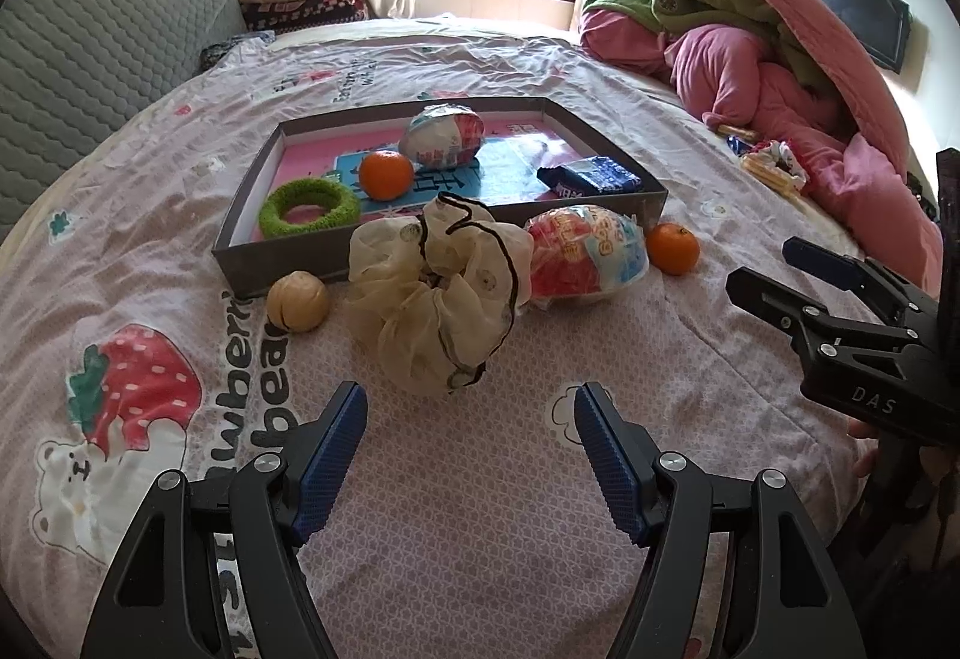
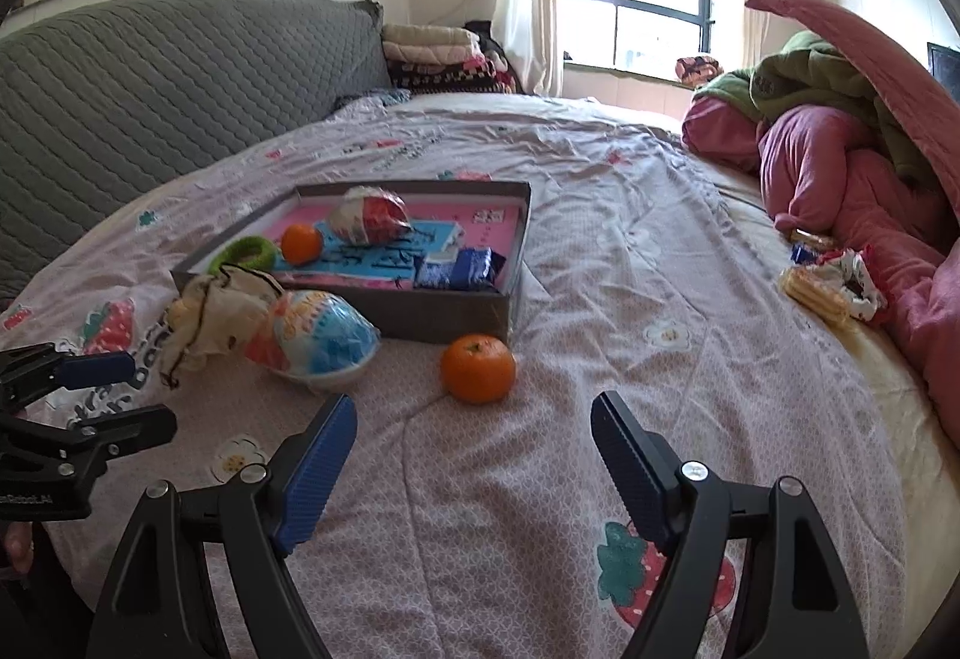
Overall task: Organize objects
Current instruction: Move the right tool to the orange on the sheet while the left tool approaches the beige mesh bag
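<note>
Both the left gripper (image 1: 471,419) and right gripper (image 2: 474,428) hover with jaws wide and empty, the cream scrunchie (image 1: 438,293) at the left's twelve o'clock, the loose orange (image 2: 478,368) at the right's

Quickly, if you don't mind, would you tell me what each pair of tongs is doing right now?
Left tongs: open, holding nothing, above the bedsheet.
Right tongs: open, holding nothing.
</note>
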